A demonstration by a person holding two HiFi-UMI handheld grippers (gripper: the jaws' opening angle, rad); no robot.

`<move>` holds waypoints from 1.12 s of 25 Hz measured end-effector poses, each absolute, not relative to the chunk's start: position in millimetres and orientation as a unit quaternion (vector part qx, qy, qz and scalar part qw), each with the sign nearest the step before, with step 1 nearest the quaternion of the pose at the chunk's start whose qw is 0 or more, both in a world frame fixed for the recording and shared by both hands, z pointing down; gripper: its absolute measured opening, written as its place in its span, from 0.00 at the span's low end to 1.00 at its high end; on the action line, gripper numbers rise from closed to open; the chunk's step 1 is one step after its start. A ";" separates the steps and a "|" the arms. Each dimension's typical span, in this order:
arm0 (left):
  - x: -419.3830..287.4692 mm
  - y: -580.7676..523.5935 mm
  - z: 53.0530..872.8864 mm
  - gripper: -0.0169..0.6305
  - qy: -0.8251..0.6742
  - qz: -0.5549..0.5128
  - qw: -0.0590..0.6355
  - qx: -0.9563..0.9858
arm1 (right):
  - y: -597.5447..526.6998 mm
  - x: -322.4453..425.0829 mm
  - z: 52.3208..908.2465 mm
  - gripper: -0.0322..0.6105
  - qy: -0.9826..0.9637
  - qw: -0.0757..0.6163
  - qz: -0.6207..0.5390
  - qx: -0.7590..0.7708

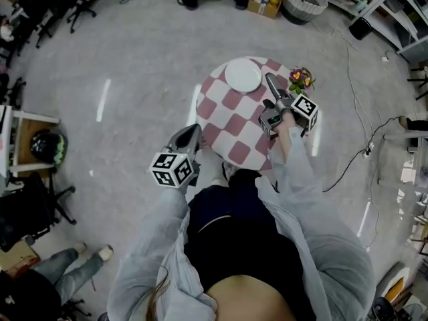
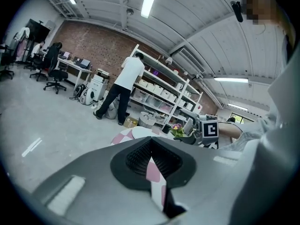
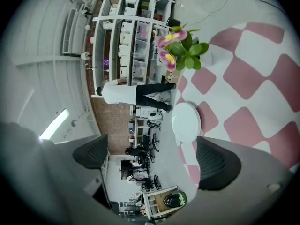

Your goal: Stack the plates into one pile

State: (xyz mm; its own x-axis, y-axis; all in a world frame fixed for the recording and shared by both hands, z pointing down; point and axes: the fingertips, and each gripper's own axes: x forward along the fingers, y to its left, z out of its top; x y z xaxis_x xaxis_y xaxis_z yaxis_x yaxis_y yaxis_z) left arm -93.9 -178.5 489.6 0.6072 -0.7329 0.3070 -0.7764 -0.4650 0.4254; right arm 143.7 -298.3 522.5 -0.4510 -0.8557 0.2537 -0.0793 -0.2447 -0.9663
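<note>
Head view: at the lower left of the checked table point(image 1: 234, 122), the left gripper point(image 1: 192, 132) has its jaws pressed together, empty. The white plate point(image 1: 243, 75) lies at the table's top edge. Just right of it, the right gripper point(image 1: 269, 81) is spread wide and holds nothing; it should probably meet the rim low and level.

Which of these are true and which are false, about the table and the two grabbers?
1. The right gripper has its jaws apart with nothing between them. True.
2. The left gripper is holding a plate. False: its jaws are together and grip nothing.
3. The tablecloth has pink and white checks. True.
4. The flowers stand on the white plate. False: they stand beside it, apart from it, near the table's edge.
</note>
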 end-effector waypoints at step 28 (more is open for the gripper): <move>-15.3 -127.6 436.7 0.04 -0.307 0.077 0.151 0.936 | -78.2 178.2 416.4 0.20 0.748 -0.018 -0.161 -0.644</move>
State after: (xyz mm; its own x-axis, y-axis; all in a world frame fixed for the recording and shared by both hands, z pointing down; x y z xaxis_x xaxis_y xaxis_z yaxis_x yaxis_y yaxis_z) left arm -15.3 -127.6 436.7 0.7991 -0.5524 0.2373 -0.5990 -0.7651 0.2361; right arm 178.2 -78.2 416.4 -0.1707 -0.9570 0.2346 -0.9686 0.1193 -0.2182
